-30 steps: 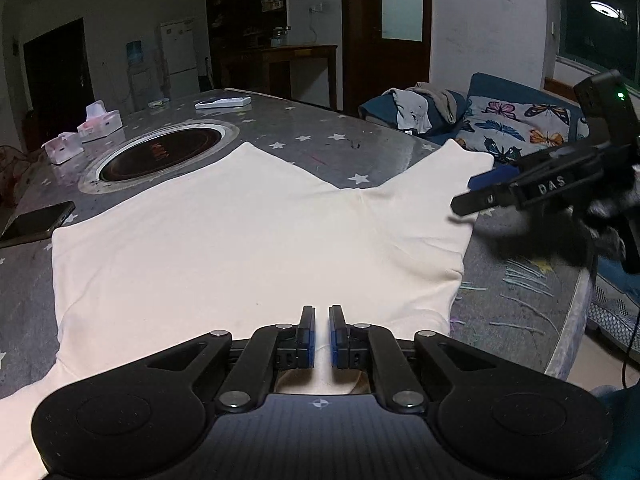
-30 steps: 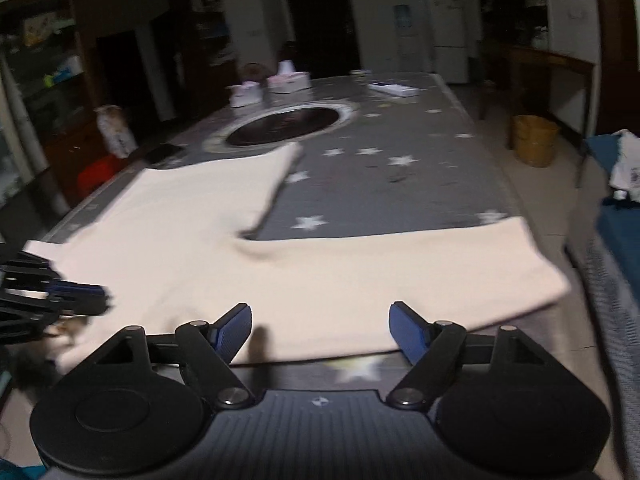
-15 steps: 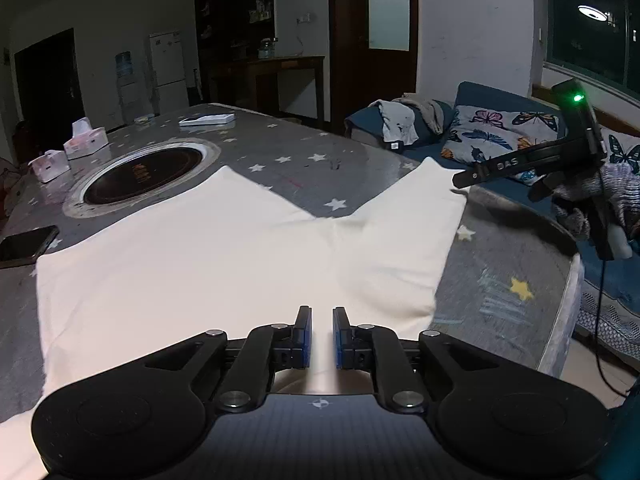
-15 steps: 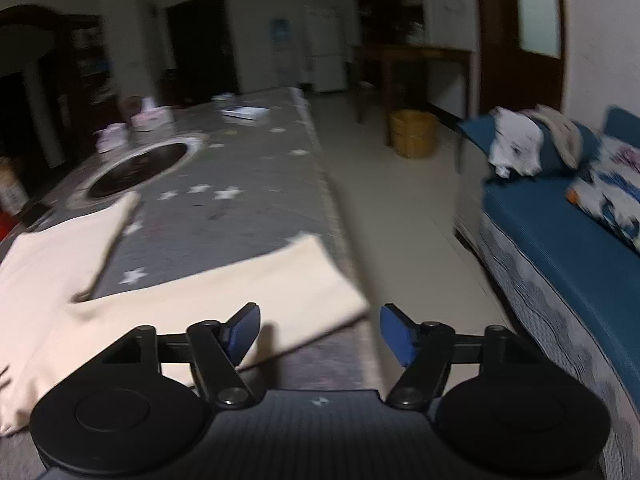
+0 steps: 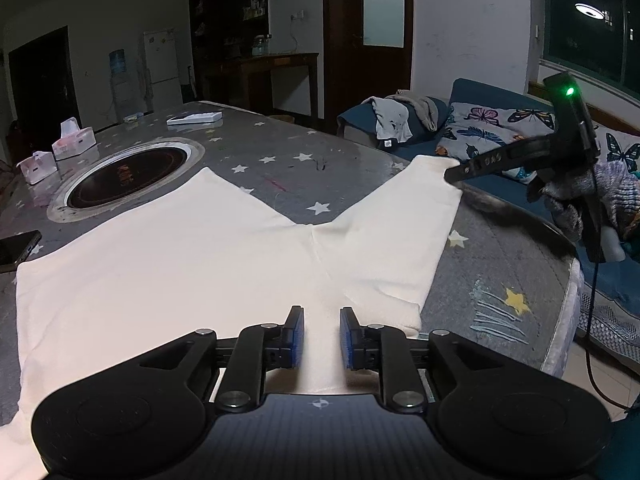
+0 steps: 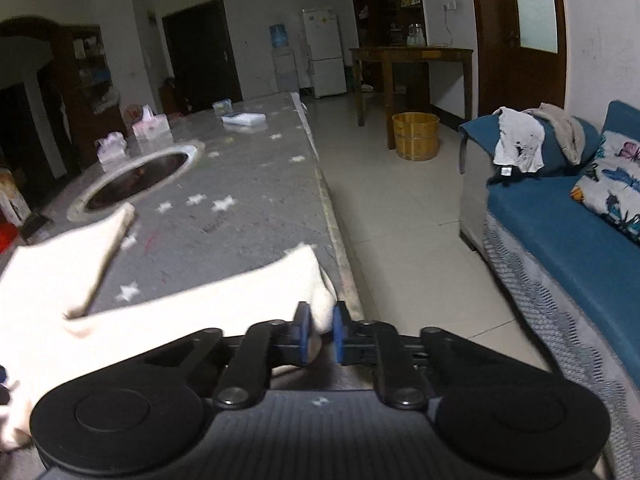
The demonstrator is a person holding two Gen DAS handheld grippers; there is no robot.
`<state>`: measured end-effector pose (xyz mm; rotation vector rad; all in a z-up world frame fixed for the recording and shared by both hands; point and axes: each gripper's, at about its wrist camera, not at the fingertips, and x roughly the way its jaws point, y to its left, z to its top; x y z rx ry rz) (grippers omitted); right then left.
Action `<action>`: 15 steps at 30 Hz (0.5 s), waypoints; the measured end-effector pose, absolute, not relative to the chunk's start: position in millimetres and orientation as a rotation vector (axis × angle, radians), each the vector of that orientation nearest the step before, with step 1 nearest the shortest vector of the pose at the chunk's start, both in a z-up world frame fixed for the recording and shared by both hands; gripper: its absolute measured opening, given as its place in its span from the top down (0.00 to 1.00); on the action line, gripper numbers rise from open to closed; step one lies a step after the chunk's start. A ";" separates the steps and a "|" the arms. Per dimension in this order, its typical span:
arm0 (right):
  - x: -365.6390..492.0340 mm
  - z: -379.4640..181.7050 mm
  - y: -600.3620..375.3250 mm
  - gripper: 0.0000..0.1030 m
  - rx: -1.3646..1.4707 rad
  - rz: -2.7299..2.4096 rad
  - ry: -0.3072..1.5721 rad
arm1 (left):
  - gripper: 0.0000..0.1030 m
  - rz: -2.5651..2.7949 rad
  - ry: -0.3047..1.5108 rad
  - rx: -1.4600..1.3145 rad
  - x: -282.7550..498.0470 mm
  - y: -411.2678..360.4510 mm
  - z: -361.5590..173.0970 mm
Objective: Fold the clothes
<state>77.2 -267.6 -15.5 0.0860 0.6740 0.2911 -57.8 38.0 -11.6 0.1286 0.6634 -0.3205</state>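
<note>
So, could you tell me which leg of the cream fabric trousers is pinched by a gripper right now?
The trouser leg reaching the table's sofa-side edge: the right gripper is shut on its cuff corner. The other leg lies free beside the round cooktop.

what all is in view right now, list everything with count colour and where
garment: one, cream, spread flat on the table
table: one, grey with white stars, under the garment
cooktop: one, black and round, set into the table past the garment
tissue boxes: two, pink and white, far left of the table
phone: one, black, at the table's left edge
flat box: one, white, far end of the table
sofa: one, blue, right of the table
butterfly cushion: one, on the sofa
bucket: one, wooden, on the floor
fridge: one, white, back wall
left tool: opening over the garment's near edge
right tool: shut on the garment's far corner
</note>
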 end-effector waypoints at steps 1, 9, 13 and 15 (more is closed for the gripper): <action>76.3 -11.0 -268.9 0.94 0.106 0.303 0.666 | 0.76 -0.321 0.664 0.129 -57.3 37.5 -12.1; 63.9 57.7 -261.9 0.96 0.208 0.449 0.542 | 0.74 -0.349 0.651 0.149 -51.9 26.8 -17.3; 58.8 94.8 -239.0 0.96 0.215 0.569 0.494 | 0.72 -0.353 0.634 0.149 -53.7 24.6 -18.0; 56.3 111.1 -220.9 0.96 0.212 0.633 0.478 | 0.71 -0.346 0.613 0.128 -58.9 30.5 -13.2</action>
